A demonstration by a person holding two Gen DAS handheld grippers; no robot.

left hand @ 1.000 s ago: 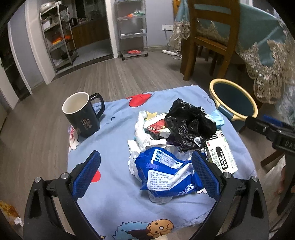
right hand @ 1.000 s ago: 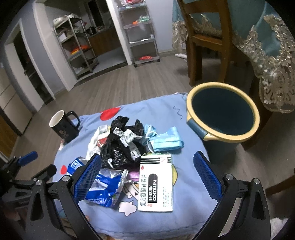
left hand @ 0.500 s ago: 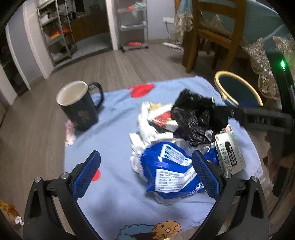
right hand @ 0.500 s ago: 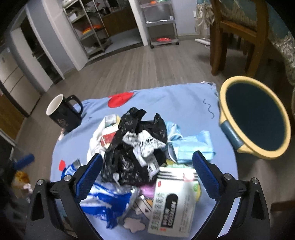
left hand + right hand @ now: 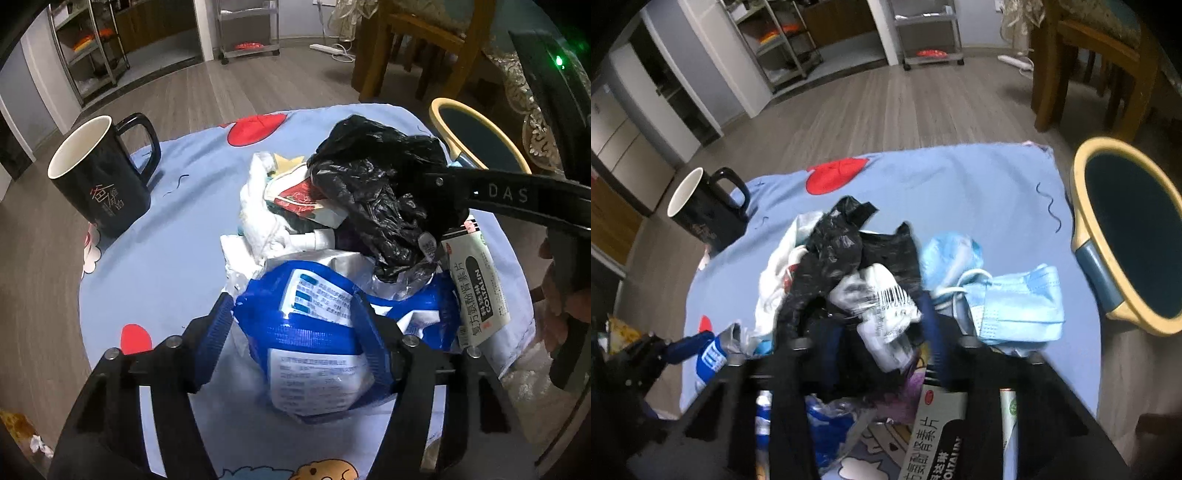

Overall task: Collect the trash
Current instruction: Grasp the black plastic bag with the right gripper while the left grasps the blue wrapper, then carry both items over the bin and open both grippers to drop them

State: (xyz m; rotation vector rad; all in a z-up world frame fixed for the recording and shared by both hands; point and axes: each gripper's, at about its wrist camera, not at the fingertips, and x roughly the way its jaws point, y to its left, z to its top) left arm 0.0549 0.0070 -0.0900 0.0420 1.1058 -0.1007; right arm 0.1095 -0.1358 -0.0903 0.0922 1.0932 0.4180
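A heap of trash lies on a small table with a light blue cartoon cloth (image 5: 173, 236). My left gripper (image 5: 295, 325) is shut on a blue and white plastic wrapper (image 5: 314, 332) at the near side of the heap. My right gripper (image 5: 882, 332) is shut on a crumpled black plastic bag (image 5: 834, 254), seen also in the left wrist view (image 5: 376, 192). A white medicine box (image 5: 476, 284), white tissue (image 5: 258, 210) and blue face masks (image 5: 1015, 302) lie in the heap. A yellow-rimmed teal bin (image 5: 1126, 229) stands on the floor to the right.
A black mug (image 5: 99, 173) stands on the cloth's left side. A wooden chair (image 5: 406, 44) and a table with a lace-edged cloth stand behind the bin. Metal shelving racks (image 5: 923, 33) line the far wall. Crumbs of litter (image 5: 22, 432) lie on the floor at left.
Both grippers were open above the heap. The left has closed on the blue wrapper. The right has moved in over the heap and closed on the black bag.
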